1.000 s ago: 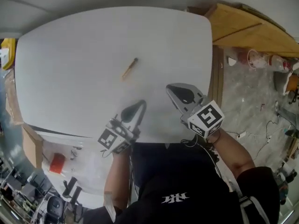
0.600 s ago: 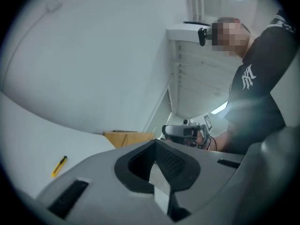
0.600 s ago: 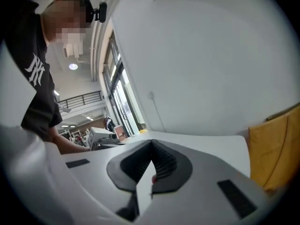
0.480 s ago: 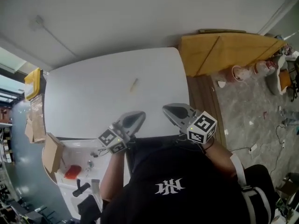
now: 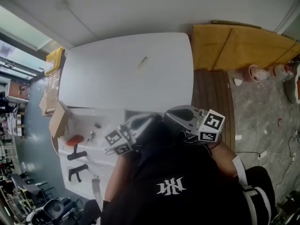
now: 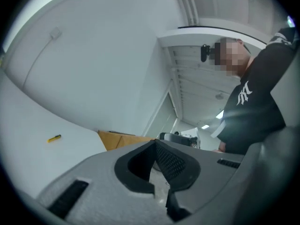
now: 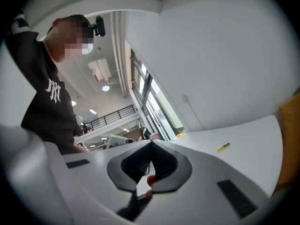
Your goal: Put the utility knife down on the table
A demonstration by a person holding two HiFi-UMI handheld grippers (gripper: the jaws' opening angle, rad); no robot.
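at the far left of the head view a cardboard box (image 5: 58, 118) sits just off the table's left edge. a small red object (image 5: 74, 140) lies on a lower white surface below it. the left gripper (image 6: 153, 143) is held close to the person's chest, at the near edge of the white table (image 5: 108, 88). its jaws are pressed together tip to tip with nothing between them. the utility knife (image 5: 142, 63) lies flat on the tabletop toward the far side, alone and well apart from both grippers. the right gripper (image 7: 151, 144) is level with the left one and also close to the body, its jaws clenched together and empty. past the table's right edge is a yellow-brown wooden panel (image 5: 243, 46).
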